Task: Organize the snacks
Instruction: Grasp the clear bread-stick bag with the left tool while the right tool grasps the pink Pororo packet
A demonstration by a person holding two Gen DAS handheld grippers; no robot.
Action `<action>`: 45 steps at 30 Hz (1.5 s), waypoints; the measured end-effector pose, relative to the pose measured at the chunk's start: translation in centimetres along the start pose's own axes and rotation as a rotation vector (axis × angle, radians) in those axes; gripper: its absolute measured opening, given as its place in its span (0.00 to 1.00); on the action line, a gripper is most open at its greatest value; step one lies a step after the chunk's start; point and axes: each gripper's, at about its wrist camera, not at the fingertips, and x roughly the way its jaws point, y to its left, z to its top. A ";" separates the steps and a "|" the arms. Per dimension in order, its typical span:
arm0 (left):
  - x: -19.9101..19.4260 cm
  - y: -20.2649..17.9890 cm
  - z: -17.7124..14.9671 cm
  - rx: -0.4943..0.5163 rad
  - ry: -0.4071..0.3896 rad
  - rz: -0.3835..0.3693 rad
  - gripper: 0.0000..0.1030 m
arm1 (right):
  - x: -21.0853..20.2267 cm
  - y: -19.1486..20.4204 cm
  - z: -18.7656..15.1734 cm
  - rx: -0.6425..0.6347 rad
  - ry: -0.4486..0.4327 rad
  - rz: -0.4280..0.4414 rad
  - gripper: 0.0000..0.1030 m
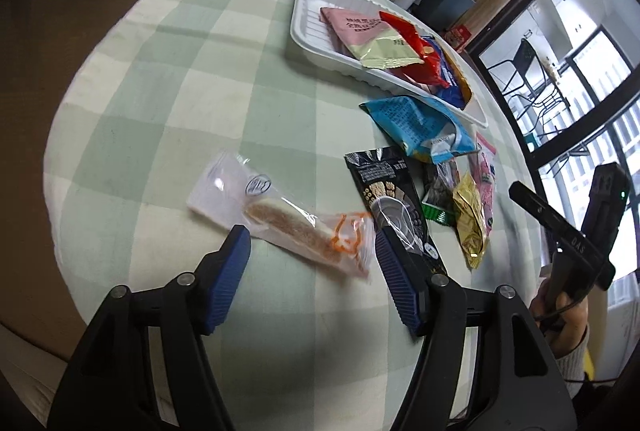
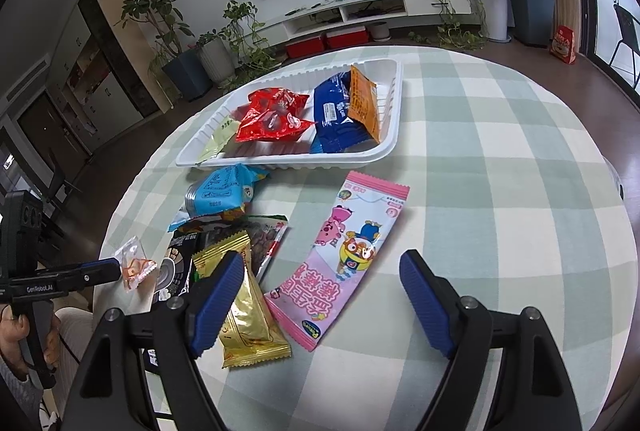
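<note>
Now, step: I'm lining up on loose snacks to move them into the tray [image 2: 384, 147]
Left hand-held gripper [image 1: 312, 243]: jaws wide, straddling the clear bread packet [image 1: 280, 215] on the table [image 1: 160, 91], not pinching
Right hand-held gripper [image 2: 320, 271]: wide, empty, above the pink packet [image 2: 348, 255]
Tip: I should pinch the wrapper's sealed end, not the bread

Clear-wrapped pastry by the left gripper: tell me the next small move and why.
Probably lower the left gripper a little and close on the clear-wrapped pastry. Its jaws stand open with the packet lying just ahead between the tips, still on the tablecloth, outside the white tray.
</note>
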 end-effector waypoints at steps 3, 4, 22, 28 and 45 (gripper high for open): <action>1.0 0.4 0.7 -0.026 0.007 -0.019 0.61 | 0.0 -0.2 0.0 0.005 -0.003 -0.003 0.80; 1.2 0.3 1.0 -0.029 0.001 -0.025 0.61 | 0.0 -0.2 0.0 0.005 -0.005 -0.005 0.80; 2.9 -2.2 2.0 0.070 0.002 0.095 0.61 | 1.9 -0.6 0.3 0.006 0.030 -0.071 0.83; 3.2 -2.9 1.7 0.105 0.001 0.133 0.62 | 3.5 -1.6 0.7 0.026 0.071 -0.120 0.83; 3.6 -4.3 0.2 0.206 -0.045 0.236 0.56 | 4.1 0.4 0.4 -0.116 0.072 -0.180 0.41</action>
